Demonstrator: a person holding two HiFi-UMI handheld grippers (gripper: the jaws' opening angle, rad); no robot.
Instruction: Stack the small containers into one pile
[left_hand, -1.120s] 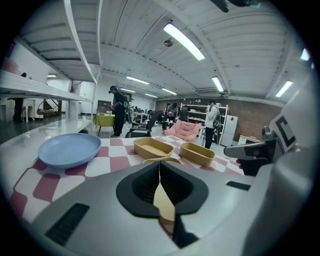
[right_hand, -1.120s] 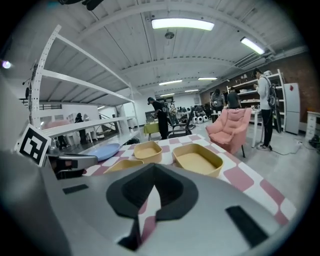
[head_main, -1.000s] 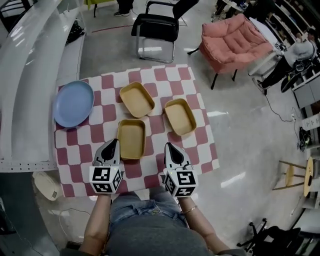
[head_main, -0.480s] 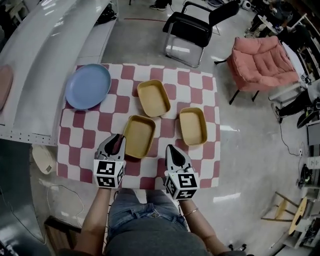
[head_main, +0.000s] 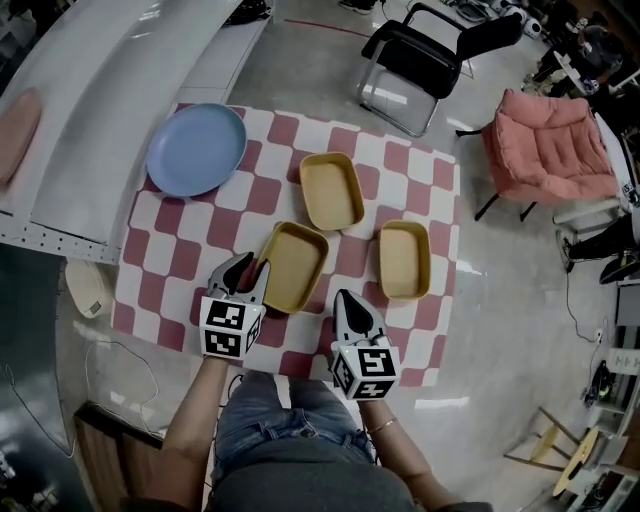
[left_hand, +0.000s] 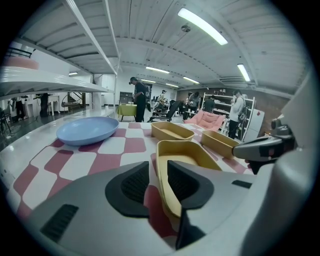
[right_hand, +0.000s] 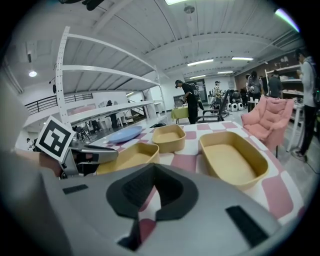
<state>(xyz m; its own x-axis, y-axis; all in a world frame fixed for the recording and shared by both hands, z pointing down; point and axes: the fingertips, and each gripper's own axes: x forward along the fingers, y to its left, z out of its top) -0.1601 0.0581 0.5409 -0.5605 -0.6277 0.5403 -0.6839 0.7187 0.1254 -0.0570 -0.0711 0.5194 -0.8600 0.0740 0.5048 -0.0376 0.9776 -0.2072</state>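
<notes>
Forward since earlier frame: left hand-held gripper (head_main: 254, 270) now at nearest container (head_main: 292, 265), by table (head_main: 160, 300) near edge. We see jaws opening, container's wall between them. Our right hand-held gripper (head_main: 348, 300) closed, empty. Beyond, second container (head_main: 331, 190) mid-table, third container (head_main: 404, 259) toward right edge.

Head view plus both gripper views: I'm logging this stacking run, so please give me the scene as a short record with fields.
surface: red-and-white checked cloth
containers: near container, far container, right container; tan, rectangular, plastic, empty
stacking: none yet, all three lie apart
other item: round blue plate, at the cloth's far left corner
left gripper: jaws opening, the near container's left rim between them, pads not pressing on it
right gripper: jaws together, nothing between them, over the cloth's near edge
</notes>
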